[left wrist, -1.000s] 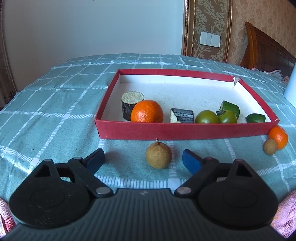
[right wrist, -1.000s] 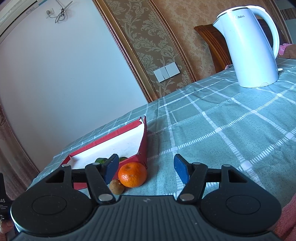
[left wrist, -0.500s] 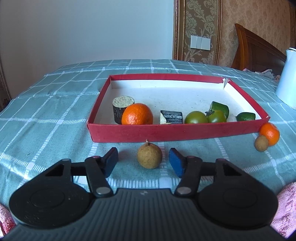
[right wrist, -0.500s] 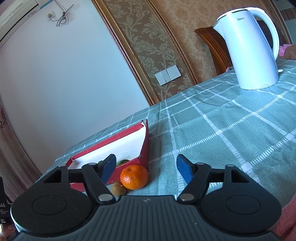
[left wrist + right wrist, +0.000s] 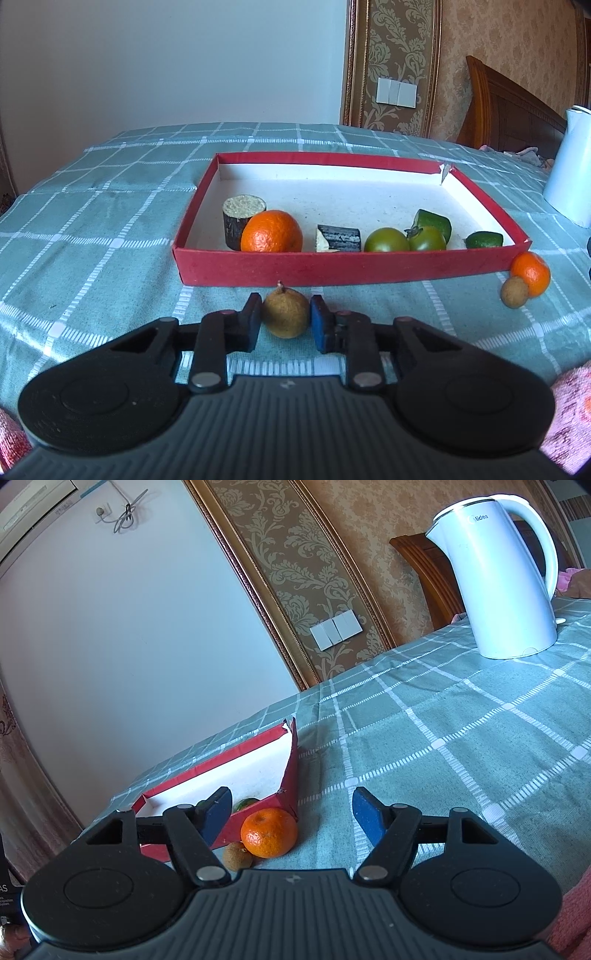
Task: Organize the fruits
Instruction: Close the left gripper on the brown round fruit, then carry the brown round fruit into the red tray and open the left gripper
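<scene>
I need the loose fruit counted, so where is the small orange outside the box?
In the right wrist view the small orange sits on the tablecloth at the red box corner, beside a small brown fruit.

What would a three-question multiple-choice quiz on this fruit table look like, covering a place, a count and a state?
1. Where is the small brown fruit nearest the left tool?
A. inside the red box
B. on the cloth before the red box, between the tool's fingers
C. beside the kettle

2. How many orange fruits lie outside the red box?
A. none
B. one
C. three

3. How does the right tool stand?
A. open, holding nothing
B. shut on an orange
C. shut on the kettle

Answers:
1 B, both pads flank it in front of the box wall.
2 B, a single orange sits at the box corner.
3 A, its fingers are spread wide.
</scene>
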A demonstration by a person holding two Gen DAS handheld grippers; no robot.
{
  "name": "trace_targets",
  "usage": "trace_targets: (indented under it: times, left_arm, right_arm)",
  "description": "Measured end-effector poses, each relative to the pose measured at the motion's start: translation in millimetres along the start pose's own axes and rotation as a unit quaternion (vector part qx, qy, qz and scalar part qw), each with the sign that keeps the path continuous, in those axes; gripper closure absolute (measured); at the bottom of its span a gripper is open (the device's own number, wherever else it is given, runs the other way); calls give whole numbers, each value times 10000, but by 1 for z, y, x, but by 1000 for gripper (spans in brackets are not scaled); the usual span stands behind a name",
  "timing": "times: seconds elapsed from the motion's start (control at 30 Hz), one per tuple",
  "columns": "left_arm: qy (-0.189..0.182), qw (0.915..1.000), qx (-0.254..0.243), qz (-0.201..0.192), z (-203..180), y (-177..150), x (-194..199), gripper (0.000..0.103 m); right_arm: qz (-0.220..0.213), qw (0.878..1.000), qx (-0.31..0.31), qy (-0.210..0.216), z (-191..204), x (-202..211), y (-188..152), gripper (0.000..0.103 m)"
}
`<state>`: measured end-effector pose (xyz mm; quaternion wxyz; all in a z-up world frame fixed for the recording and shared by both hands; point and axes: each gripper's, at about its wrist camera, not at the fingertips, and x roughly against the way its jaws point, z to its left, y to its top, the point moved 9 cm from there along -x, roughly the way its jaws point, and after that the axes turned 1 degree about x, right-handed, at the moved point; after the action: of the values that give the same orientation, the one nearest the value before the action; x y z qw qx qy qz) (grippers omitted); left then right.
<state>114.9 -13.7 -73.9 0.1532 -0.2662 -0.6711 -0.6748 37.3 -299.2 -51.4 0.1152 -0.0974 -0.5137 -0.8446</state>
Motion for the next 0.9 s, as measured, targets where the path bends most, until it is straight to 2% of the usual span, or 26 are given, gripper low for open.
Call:
trace_targets:
  times: [0.33, 0.57, 0.67, 0.8, 0.83, 0.9]
  left_arm:
    - [28, 10000, 19, -62, 1, 0, 4, 78]
    - [66, 9998, 44, -172, 9, 4, 15, 78]
    - [72, 9997, 99, -203, 14, 6, 17, 78]
    - [97, 9996, 135, -207, 20, 6, 18, 78]
    - [98, 9996, 146, -209, 21, 7, 18, 78]
    - [100, 9996, 156, -219, 23, 7, 19, 78]
  right_arm:
    - [159, 9999, 49, -20, 2, -3, -2, 31]
    - [698, 9970, 316, -66, 8, -18, -12, 31]
    - [1098, 9908, 715, -330, 14, -28, -20, 31]
    - [1371, 9821, 1112, -651, 19, -35, -29, 31]
    - [1417, 9801, 1194, -709, 20, -37, -30, 27]
    - [1498, 9747, 1432, -844, 24, -40, -34, 26]
